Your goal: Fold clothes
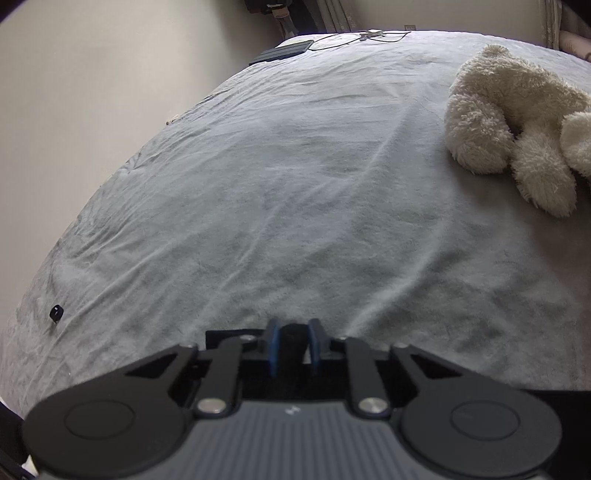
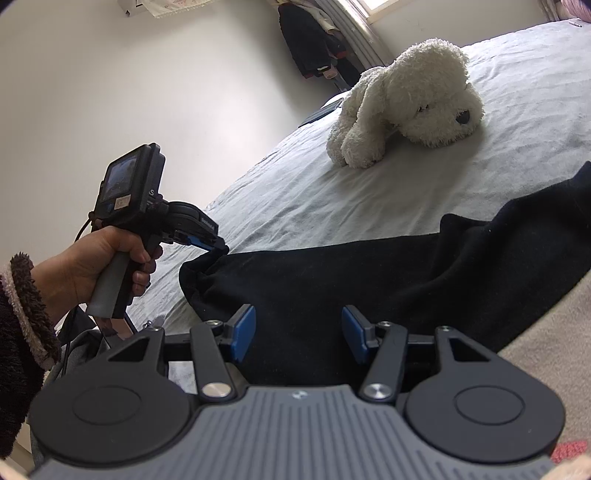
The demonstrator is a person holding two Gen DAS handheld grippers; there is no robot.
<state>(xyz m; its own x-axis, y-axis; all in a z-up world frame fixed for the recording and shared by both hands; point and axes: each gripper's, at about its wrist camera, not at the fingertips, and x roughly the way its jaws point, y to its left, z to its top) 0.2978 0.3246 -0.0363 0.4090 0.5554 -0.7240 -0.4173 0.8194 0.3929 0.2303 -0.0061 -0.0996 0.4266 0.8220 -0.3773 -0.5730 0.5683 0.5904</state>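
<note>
A black garment (image 2: 369,280) lies spread on the light grey bed sheet (image 2: 295,192). My left gripper (image 1: 294,345) is shut on a corner of the black garment (image 1: 293,332), which shows dark between its blue pads. In the right wrist view the left gripper (image 2: 218,249) pinches the garment's left corner and lifts it slightly. My right gripper (image 2: 298,334) is open, its blue pads (image 2: 243,332) spread just above the garment's near edge, holding nothing.
A white plush dog (image 2: 410,103) lies on the bed beyond the garment; it also shows in the left wrist view (image 1: 517,122). A dark flat device (image 1: 282,50) and cables (image 1: 369,35) sit at the far edge. A small black object (image 1: 56,313) lies at left. Wall at left.
</note>
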